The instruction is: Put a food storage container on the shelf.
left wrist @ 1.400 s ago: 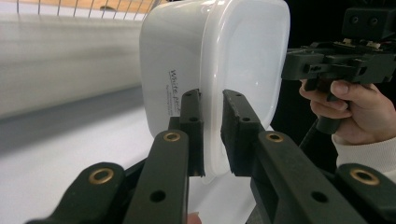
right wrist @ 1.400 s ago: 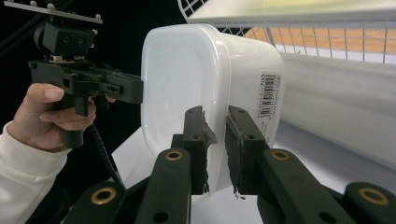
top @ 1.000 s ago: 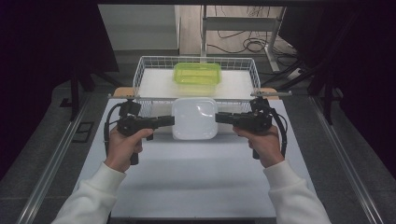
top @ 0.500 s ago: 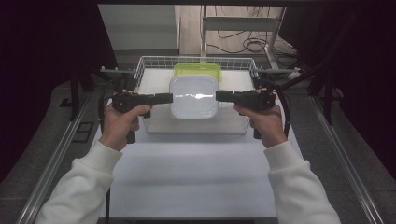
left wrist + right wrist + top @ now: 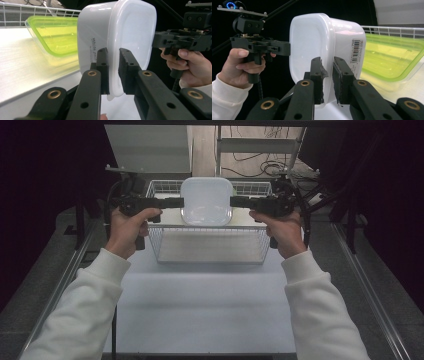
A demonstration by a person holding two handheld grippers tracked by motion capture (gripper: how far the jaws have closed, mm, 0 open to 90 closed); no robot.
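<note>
Over the white worktop (image 5: 210,295), both my fingers pinch the white tub (image 5: 206,201) by its rim, lifted above the wire basket (image 5: 210,245); setting it beside the green tub (image 5: 55,35) remains, I judge.

In the high view the white box (image 5: 206,201) covers the middle of the wire basket (image 5: 210,245), so what lies behind the box cannot be seen there. In the left gripper view the jaws cover the lower rim of the box, and its small label is too blurred to read. The green tub (image 5: 392,58) is cut by the right edge of the right gripper view.
</note>
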